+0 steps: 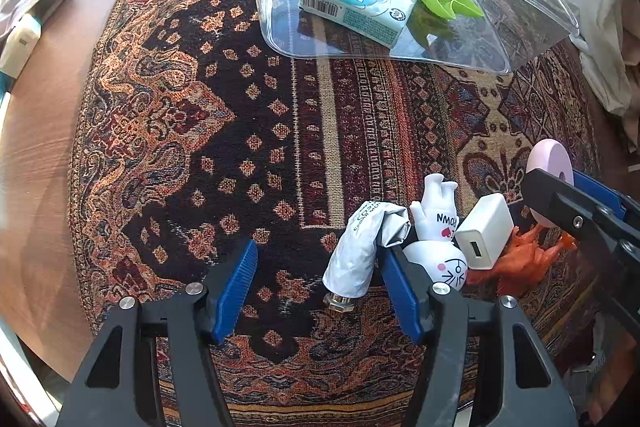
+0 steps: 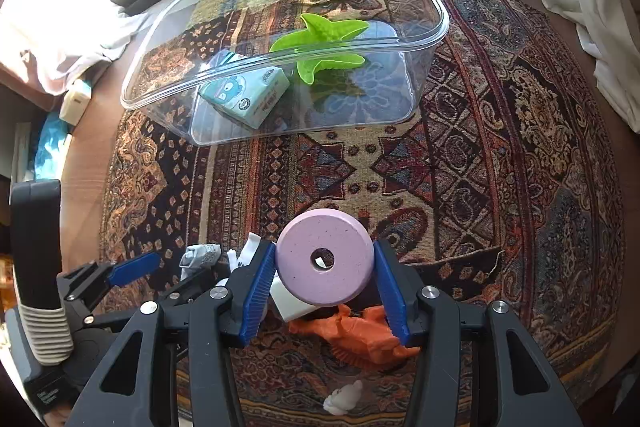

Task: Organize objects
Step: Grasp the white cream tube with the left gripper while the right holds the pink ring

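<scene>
I count two grippers; the left gripper points straight down over the patterned cloth that covers the bench, its blue ribbed pads apart, a crumpled silver-grey pouch lying between them and just beside the right-hand pad; whether that pad touches it I cannot tell. My right gripper tilts steeply downward and is clamped on one pink disc, round, thick, matt and speckled, with a hole through its middle; both pads press on its rim, and it is held above the pile.

One clear plastic tub stands farther off on the cloth, rectangular with rounded corners and a thin rim; two things lie in it: one teal carton printed with a cartoon animal, and one bright green starfish mould, glossy and ridged, touching the carton's end.

Near the grippers I count one white figurine of smooth plastic with a red heart and black lettering, one white charger block, boxy with a single port, leaning on the figurine, and one orange toy, rough and spiky, partly under the block; one small white blob sits apart at the cloth's near edge.
</scene>
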The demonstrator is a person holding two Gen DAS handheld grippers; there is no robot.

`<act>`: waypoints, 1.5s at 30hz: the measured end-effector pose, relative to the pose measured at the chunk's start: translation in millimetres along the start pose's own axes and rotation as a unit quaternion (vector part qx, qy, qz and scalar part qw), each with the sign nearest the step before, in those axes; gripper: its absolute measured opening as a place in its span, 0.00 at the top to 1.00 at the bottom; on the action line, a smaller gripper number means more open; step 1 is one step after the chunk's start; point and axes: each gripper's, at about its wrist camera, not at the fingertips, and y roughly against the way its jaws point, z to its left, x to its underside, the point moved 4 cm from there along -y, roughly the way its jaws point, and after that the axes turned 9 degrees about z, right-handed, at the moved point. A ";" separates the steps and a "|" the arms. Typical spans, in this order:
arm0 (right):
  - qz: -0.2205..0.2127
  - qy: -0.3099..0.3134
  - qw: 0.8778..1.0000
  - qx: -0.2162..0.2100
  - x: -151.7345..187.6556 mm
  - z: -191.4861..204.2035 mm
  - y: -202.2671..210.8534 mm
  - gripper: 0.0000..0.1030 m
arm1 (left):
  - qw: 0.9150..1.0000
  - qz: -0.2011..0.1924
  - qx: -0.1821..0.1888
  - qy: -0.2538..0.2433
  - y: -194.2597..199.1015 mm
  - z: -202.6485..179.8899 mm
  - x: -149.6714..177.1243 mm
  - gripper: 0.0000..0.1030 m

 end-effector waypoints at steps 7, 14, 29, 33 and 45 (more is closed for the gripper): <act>0.005 -0.001 1.000 0.000 -0.9 -3.4 -3.1 0.51 | 1.000 -0.001 0.015 -0.016 -2.5 -9.1 -2.8 0.64; 0.005 0.005 1.000 -0.001 -1.6 -3.2 -3.6 0.51 | 0.999 -0.006 0.025 -0.032 0.1 -12.5 1.6 0.81; -0.009 0.019 1.000 -0.010 -3.7 5.8 10.4 0.51 | 0.998 -0.051 0.030 -0.037 25.0 -10.0 -10.7 0.81; -0.020 0.024 0.999 -0.016 -7.6 7.0 19.7 0.51 | 0.997 -0.066 0.032 -0.039 34.4 -15.6 -10.1 0.81; -0.046 0.043 0.998 -0.031 -15.9 12.6 42.4 0.51 | 0.993 -0.105 0.037 -0.044 62.6 -23.2 -20.8 0.81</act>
